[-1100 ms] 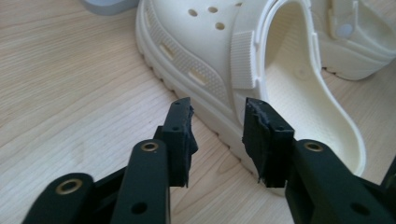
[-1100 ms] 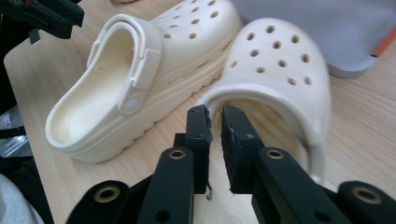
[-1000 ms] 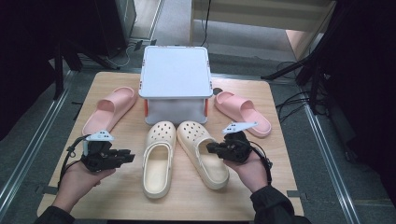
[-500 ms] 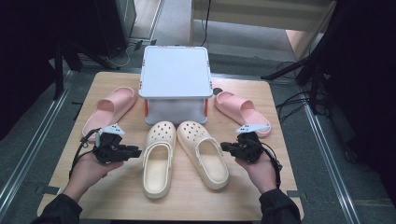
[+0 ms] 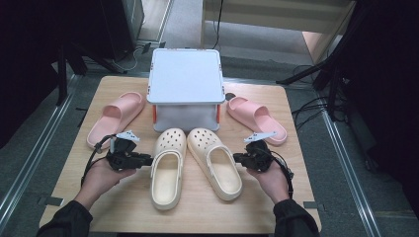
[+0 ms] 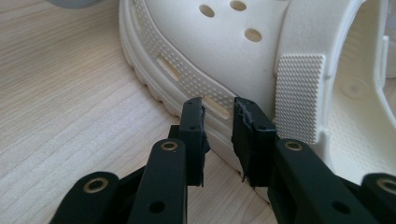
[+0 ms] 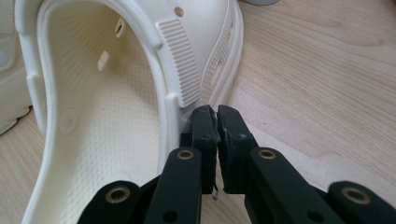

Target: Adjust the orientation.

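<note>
The two cream clogs lie side by side in the middle of the table [image 5: 123, 217], toward its near edge. The left gripper [image 6: 218, 109] has been closing to a narrow gap, nothing between its jaws, just beside the left clog [image 5: 168, 165]. The right gripper [image 7: 217, 114] is closed with nothing inside, and it seems to touch the right clog [image 5: 215, 163].

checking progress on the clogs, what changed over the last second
Both hands came down to table level beside the cream clogs: the left gripper at the left clog, its jaws just closing but not gripping, the right gripper shut at the right clog. Neither holds anything. Both clogs, the pink slides and the white box stayed put.
</note>
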The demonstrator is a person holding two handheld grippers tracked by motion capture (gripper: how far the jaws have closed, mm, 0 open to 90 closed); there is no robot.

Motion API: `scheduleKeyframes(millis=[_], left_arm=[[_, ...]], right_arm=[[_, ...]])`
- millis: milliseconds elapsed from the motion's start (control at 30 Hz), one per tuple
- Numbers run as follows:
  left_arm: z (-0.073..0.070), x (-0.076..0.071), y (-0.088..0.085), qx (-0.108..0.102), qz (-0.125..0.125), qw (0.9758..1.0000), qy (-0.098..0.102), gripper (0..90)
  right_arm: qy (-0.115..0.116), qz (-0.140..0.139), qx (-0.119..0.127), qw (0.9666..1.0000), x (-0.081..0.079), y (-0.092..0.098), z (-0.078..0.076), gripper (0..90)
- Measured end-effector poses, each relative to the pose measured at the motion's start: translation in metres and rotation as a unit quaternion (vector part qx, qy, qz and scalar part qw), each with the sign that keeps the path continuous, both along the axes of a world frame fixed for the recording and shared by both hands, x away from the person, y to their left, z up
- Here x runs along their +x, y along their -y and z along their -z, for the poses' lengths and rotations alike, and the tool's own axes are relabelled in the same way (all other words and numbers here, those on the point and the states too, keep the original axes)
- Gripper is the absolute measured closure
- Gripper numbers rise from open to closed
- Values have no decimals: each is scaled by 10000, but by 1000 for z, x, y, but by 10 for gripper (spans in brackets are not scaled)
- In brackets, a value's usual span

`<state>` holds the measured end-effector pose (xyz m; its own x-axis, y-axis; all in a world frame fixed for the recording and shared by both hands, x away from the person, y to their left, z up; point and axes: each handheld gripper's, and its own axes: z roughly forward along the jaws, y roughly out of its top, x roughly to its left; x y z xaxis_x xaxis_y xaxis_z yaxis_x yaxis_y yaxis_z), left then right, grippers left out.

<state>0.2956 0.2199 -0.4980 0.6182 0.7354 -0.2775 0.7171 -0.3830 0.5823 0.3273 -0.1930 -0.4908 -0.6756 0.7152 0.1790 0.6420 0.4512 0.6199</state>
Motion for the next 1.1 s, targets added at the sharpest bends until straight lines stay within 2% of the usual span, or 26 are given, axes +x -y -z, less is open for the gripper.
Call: scheduleKeyframes(millis=[133, 233, 500, 767, 900, 1100], left_arm=[[2, 1, -1, -132, -74, 9998, -87, 745], [1, 0, 1, -145, -44, 9999, -44, 766], [1, -1, 6, -213, -70, 9997, -103, 779], [2, -3, 20, -282, 232, 9991, -194, 774], [3, -2, 26, -359, 309, 9986, -239, 770], [3, -3, 29, -328, 388, 9985, -214, 769]], right_arm=[[-69, 38, 22, 10000, 2, 0, 1, 867], [-75, -21, 35, 10000, 1, -4, 2, 867], [-87, -124, -32, 9999, -2, -12, 3, 861], [-137, -148, -26, 9998, -2, -14, 4, 851], [-116, -223, -83, 9996, -4, -19, 6, 851], [-84, -254, -73, 9996, -5, -22, 6, 853]])
